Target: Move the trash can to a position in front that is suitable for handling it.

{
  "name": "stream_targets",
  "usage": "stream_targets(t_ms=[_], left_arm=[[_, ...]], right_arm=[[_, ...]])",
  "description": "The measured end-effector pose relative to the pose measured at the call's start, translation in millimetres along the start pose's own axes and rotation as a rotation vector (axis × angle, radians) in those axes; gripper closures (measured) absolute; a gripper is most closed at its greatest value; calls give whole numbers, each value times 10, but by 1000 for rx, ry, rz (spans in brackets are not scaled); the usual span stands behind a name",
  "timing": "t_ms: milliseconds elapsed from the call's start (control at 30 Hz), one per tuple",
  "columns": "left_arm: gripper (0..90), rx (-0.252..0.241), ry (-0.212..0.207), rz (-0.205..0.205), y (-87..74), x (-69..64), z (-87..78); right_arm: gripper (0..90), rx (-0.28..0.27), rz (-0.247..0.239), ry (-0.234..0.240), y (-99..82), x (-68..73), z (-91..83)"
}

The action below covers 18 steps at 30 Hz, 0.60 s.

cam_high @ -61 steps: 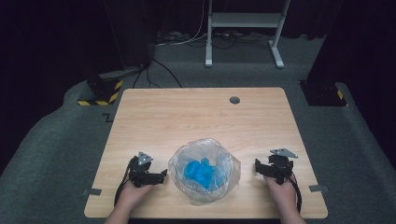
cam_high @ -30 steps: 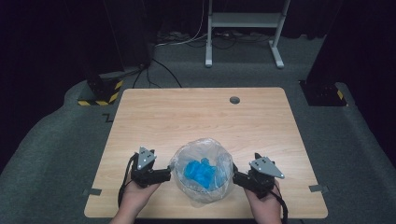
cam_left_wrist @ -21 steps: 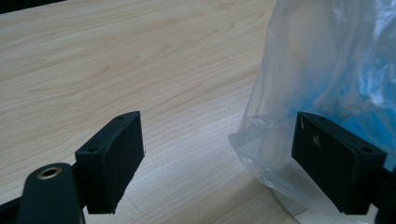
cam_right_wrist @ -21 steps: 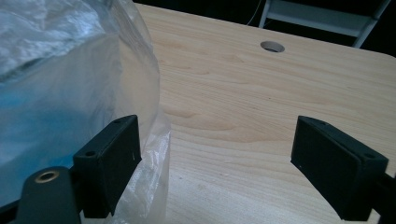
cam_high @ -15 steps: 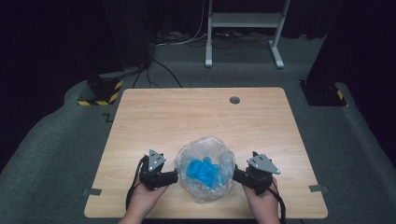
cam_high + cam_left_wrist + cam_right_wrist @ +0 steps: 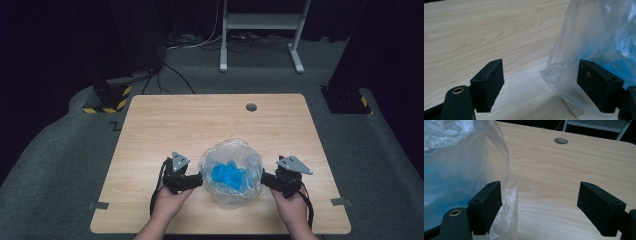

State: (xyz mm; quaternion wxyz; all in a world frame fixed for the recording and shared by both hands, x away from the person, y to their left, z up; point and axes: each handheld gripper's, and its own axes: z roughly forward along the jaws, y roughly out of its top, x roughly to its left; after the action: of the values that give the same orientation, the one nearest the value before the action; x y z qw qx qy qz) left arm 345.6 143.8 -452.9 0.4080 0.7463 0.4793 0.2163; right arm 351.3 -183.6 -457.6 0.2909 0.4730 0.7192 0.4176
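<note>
A clear plastic bag [image 6: 231,156] with blue pieces [image 6: 228,175] inside stands on the wooden table [image 6: 200,125] near its front edge. My left gripper [image 6: 198,181] is at the bag's left side, and my right gripper [image 6: 265,180] is at its right side. In the left gripper view the left gripper [image 6: 541,85] is open, and a loose fold of the bag [image 6: 559,75] lies between its jaws by the right one. In the right gripper view the right gripper [image 6: 540,205] is open, with the bag's wall [image 6: 461,170] against its left jaw. Both pairs of jaws have just been closing a little.
A round cable hole [image 6: 251,107] sits near the table's far edge. Behind the table, a white stand [image 6: 260,30] and cables lie on the grey floor. A black and yellow striped base [image 6: 107,102] is at the far left corner.
Both hands have moved inward from the sides. The grippers now reach the bag's left and right walls. The bag has stayed in place.
</note>
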Motion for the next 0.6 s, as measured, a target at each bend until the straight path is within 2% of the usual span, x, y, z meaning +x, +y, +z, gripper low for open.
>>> stream_targets(t_ms=[200,367,433,533,600], left_arm=[[215,1,-6,-13,98,-68,155],[215,-12,-22,-15,149,-117,257],[216,-19,-30,-16,167,-126,292],[215,-40,-49,-22,185,-136,358],[209,-50,-53,-9,182,-127,374]], right_arm=[[207,10,21,-23,30,-164,41],[209,5,35,-4,25,-310,80],[212,3,30,-15,31,-350,88],[219,7,64,-45,31,-401,99],[217,-2,61,-59,27,-412,92]])
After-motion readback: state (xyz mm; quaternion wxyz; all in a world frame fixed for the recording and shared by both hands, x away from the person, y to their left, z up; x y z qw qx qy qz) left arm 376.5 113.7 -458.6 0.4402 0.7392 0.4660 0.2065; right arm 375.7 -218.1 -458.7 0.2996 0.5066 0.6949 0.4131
